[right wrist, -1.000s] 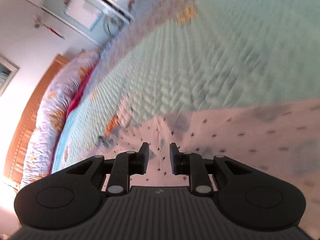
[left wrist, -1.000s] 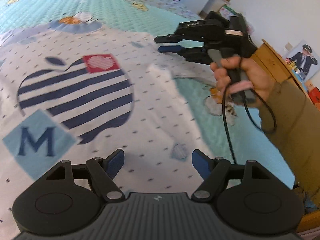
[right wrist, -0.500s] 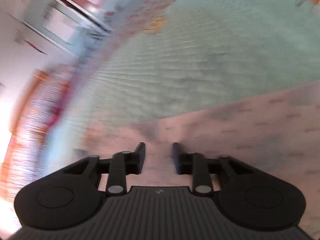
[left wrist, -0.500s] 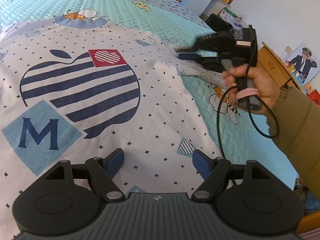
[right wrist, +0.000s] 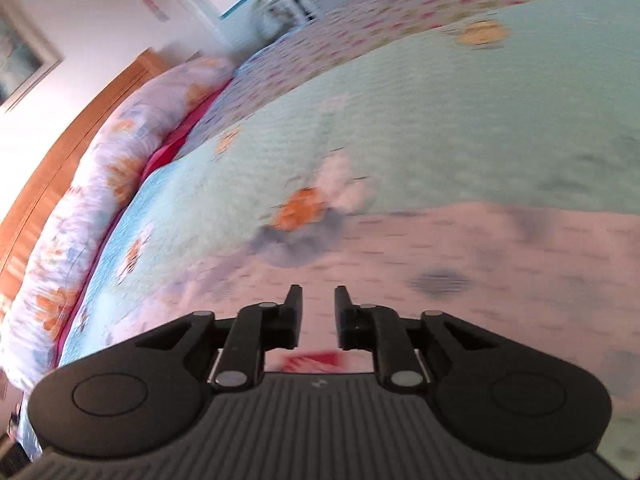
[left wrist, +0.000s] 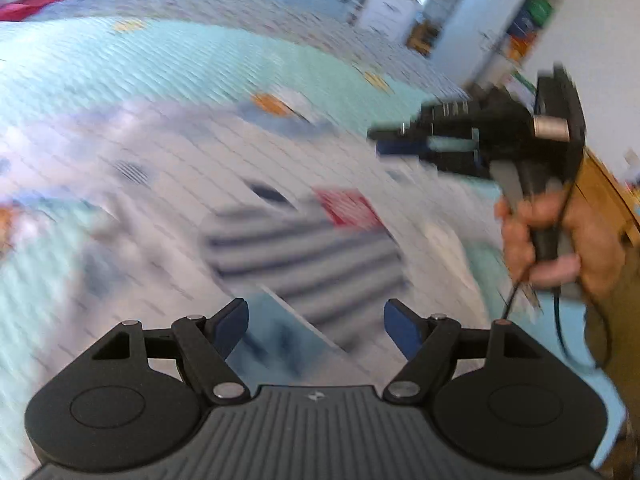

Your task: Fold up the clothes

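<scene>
Grippers hover over the white T-shirt (left wrist: 168, 184), which lies spread flat on the teal quilt (left wrist: 120, 64).

Left gripper (left wrist: 316, 330) spread wide with nothing in it, the striped apple print (left wrist: 308, 248) dead ahead and below, so the shirt's middle lies nearest this hand. Right gripper (right wrist: 318, 312) has a narrow gap and its jaws are opening, no cloth between them, just fabric underneath and the shirt's far edge running crosswise ahead. From the left camera, the right hand (left wrist: 560, 236) sits toward the shirt's right-hand edge, so by my read that side is its to take.
</scene>
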### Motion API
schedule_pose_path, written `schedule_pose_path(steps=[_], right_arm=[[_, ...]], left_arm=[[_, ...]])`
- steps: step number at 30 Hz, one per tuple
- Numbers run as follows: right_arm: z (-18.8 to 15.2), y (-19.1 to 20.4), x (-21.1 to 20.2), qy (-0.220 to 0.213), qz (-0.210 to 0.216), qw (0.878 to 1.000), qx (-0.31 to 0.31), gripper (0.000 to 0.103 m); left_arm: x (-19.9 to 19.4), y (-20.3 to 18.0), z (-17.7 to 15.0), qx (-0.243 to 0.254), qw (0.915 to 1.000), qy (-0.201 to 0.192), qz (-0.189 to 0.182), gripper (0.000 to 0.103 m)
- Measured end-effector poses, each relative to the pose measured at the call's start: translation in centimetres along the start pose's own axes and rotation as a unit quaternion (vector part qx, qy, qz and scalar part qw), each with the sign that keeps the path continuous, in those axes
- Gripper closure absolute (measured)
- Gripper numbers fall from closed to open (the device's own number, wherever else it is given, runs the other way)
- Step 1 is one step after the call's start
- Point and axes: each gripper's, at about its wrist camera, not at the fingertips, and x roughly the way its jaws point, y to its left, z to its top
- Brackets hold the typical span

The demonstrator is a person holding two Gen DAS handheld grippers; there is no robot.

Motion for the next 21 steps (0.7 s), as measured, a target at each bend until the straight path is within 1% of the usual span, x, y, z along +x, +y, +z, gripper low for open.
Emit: schedule_pose_path(steps=[2,4,5,7,9,10,12,13,14,16,18,21], right_arm=[[0.1,1.5,2.6,0.012,0.022,1.0,0.006,0.082],[-0.6,2.4,4.9,0.008,0.042,0.999,0.031,0.082],[-1.1,3.0,5.8,0.004,0.042,0.998,0.036,0.082],[-2.1,4.0,7.7,-0.004,0.04,0.998,0.047,0.082],[-3.2,4.2,9.0,-0.01,0.039,0.998,0.042,0.081],[-3.7,4.1,9.7,-0.012,0.041,0.998,0.041,0.081],[-5.0,3.4,10.6,-0.028,0.049,0.998,0.028,0.081],[-5.5,2.9,10.5,-0.043,0.063,0.997,0.024,0.081],[-6.0,2.5,10.3,-0.056,0.078,0.995,0.02,0.081],[-5.9,1.7,10.2,-0.055,0.095,0.993,0.033,0.081],[-5.8,1.1,10.1,-0.055,0.111,0.991,0.043,0.082],[-5.7,0.4,10.0,-0.055,0.128,0.989,0.057,0.084]], left_arm=[[-0.4,2.6,2.7,-0.009,0.9991,-0.028,0.031,0.026],[-0.1,5.2,5.7,-0.014,0.997,-0.051,0.056,0.026],[0.2,6.4,7.2,-0.013,0.9959,-0.06,0.067,0.026],[1.5,8.3,10.1,0.0,0.9947,-0.068,0.077,0.026],[3.3,9.5,12.7,0.02,0.994,-0.07,0.081,0.026],[4.3,10.0,13.7,0.033,0.9942,-0.068,0.077,0.026],[6.3,11.0,15.5,0.058,0.9942,-0.06,0.069,0.026],[7.2,11.3,15.9,0.069,0.9941,-0.049,0.068,0.027],[8.3,11.6,16.4,0.083,0.9931,-0.038,0.074,0.03],[10.0,11.8,16.9,0.114,0.9895,-0.022,0.086,0.034],[11.2,11.8,17.0,0.142,0.9854,-0.01,0.094,0.036],[11.7,11.9,16.7,0.173,0.9814,0.005,0.083,0.036]])
